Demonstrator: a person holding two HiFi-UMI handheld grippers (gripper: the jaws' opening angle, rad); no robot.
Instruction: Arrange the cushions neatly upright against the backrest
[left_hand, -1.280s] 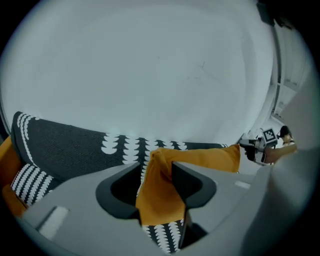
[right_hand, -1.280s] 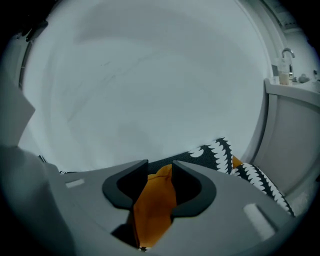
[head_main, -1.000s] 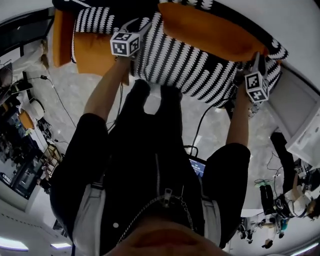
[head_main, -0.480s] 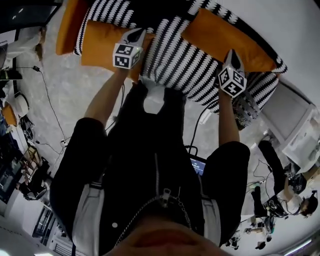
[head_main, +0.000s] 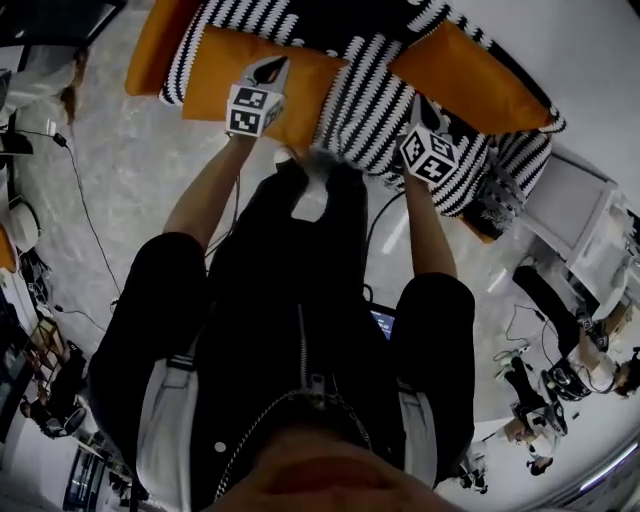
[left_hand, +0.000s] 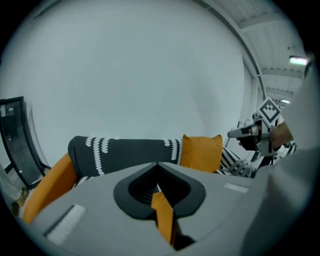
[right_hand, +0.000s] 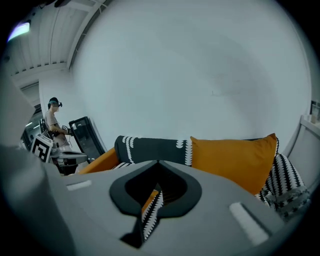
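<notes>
Clamping my left gripper (head_main: 268, 70) on the smooth orange cushion (head_main: 215, 80) and my right gripper (head_main: 420, 108) on the zigzag-striped cushion (head_main: 365, 100), both earlier open and wider apart.

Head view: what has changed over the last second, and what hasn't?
Both tongs were open and wide apart; now the left tongs grip the edge of the orange square fabric cushion and the right tongs the near edge of the black-and-white striped fabric cushion, the right having swung inward toward the left. Unchanged: the second orange cushion leaning on the dark patterned backrest.
</notes>
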